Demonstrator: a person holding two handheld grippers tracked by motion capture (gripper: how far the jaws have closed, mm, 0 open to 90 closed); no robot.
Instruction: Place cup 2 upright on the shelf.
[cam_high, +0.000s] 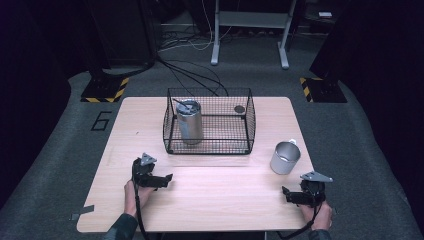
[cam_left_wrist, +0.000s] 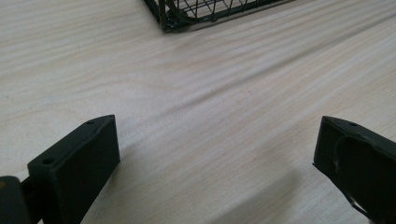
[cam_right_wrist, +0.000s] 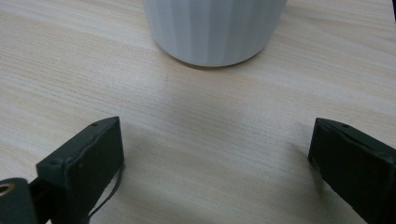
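both grippers spread wide near the table's front edge

the right gripper (cam_high: 292, 195) rests by the front right corner, jaws spread and holding nothing, just short of the metal cup (cam_high: 285, 157) at the right edge. the left gripper (cam_high: 161, 180) sits released, front left. a wire basket (cam_high: 250, 117) with a steel tumbler (cam_high: 189, 121) stands toward the back edge.

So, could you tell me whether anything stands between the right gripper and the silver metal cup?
Nothing visible does: bare light wooden table lies between the open right gripper and the silver metal cup.
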